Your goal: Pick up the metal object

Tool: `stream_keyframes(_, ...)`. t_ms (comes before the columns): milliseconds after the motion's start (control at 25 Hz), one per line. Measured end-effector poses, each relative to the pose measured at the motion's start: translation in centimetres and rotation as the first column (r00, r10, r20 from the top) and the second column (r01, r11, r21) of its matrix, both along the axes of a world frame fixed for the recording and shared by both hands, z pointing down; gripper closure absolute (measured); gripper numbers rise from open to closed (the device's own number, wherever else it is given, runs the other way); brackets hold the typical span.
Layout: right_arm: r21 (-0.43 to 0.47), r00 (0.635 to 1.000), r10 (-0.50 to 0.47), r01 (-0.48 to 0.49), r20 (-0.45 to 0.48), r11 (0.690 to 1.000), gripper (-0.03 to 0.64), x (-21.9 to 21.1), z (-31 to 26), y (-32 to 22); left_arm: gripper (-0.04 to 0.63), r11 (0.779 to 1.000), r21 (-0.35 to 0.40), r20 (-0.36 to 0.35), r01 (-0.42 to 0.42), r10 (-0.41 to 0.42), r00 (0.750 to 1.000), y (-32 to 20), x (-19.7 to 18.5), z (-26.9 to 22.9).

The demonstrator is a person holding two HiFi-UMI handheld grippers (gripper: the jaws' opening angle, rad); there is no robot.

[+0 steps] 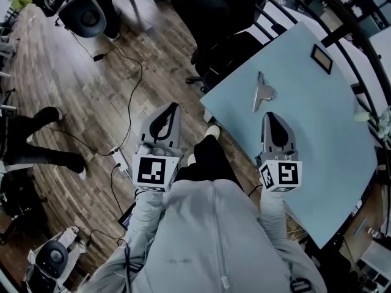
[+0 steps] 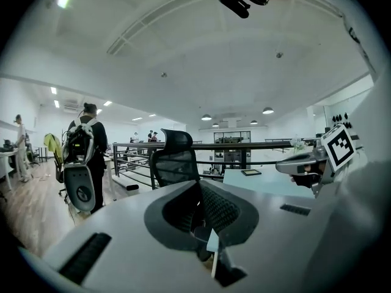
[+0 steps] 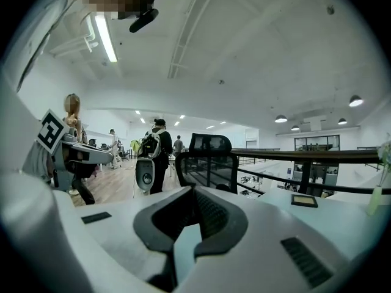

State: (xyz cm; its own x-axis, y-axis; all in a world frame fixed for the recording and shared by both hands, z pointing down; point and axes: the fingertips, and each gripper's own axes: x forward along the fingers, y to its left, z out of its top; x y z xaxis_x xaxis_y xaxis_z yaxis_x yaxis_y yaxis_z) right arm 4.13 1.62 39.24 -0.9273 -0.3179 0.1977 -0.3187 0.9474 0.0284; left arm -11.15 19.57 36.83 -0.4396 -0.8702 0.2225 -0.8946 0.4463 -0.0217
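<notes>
Head view. Metal object [image 1: 263, 91]: silvery grey and dull. It is a long narrow flat bar with a rounded lobe sticking out to one side at its near end. It lies flat on the light blue desk [image 1: 317, 139], close to the desk's left edge, with bare desk all round it and nothing touching it. Neither gripper view shows it.

Right hand-held gripper [image 1: 270, 115]: over the near part of the desk, tips pointing toward the metal object, apart from it. The right gripper view shows the jaws together with nothing between them [image 3: 194, 209].

Left hand-held gripper [image 1: 176, 106]: off the desk, over the wooden floor [image 1: 73, 90], level with the right one. The left gripper view shows the jaws together and nothing held [image 2: 198, 207].

Other items: a small flat square piece with a dark frame [image 1: 322, 58] lies farther back on the desk, well apart from the metal object. A black mesh office chair [image 1: 226, 44] stands at the desk's far-left side. Cables [image 1: 129, 96] run across the floor.
</notes>
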Motion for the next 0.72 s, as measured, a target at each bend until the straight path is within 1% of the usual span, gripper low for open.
stream_keyframes(160, -0.011, 1.0, 0.014, -0.015, -0.012, 1.0, 0.591, -2.3, 0.6, -3.0, 0.561, 0.999, -0.003, 0.002, -0.045, 0.045, 0.999, -4.2, -2.1, -0.1)
stream_keyframes(280, -0.015, 0.998, 0.054, -0.054, -0.014, 0.998, 0.592, -3.6, 0.6, -5.9, 0.561, 0.994, -0.003, -0.002, -0.107, 0.107, 0.994, -8.3, -3.6, -0.2)
stream_keyframes(520, -0.021, 0.989, 0.148, -0.148, -0.021, 0.989, 0.591, -4.2, 0.4, -11.3, 0.561, 0.971, 0.001, 0.001, -0.241, 0.241, 0.971, -16.7, -5.0, -0.8)
stream_keyframes(720, -0.038, 0.975, 0.224, -0.224, -0.012, 0.974, 0.591, -3.0, 0.0, -14.5, 0.561, 0.95, -0.001, 0.011, -0.312, 0.312, 0.95, -21.3, -5.0, -1.4)
